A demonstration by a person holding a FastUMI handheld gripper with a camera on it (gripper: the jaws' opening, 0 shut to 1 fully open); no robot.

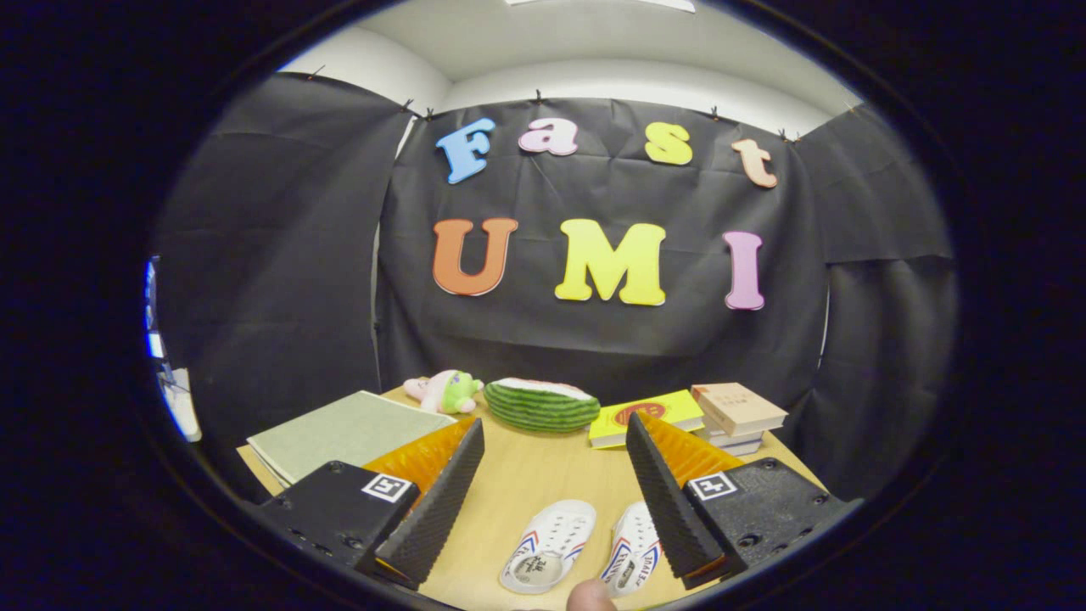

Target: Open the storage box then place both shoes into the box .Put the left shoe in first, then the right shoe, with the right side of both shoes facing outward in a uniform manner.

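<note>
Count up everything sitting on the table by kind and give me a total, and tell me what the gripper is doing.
White shoes: 2
Plush toy, pink and green: 1
Watermelon-slice toy: 1
Green board or folder: 1
Yellow book: 1
Stack of books, tan cover on top: 1 stack
Total: 7
The gripper is open above the table, holding nothing.

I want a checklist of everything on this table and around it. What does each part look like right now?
Surface: wooden table, bare in the middle.
Job's things: two white shoes side by side, soles down; storage box: nothing seen.
Clutter: grey-green board, plush toy, watermelon-shaped thing, yellow book, stacked books along the far edge.
Grippers: hand-held gripper open, fingers spread, holding nothing; shoes lie below and between them.
Cables: nothing seen.
Surroundings: black cloth wall; a fingertip beside the shoes.
</note>
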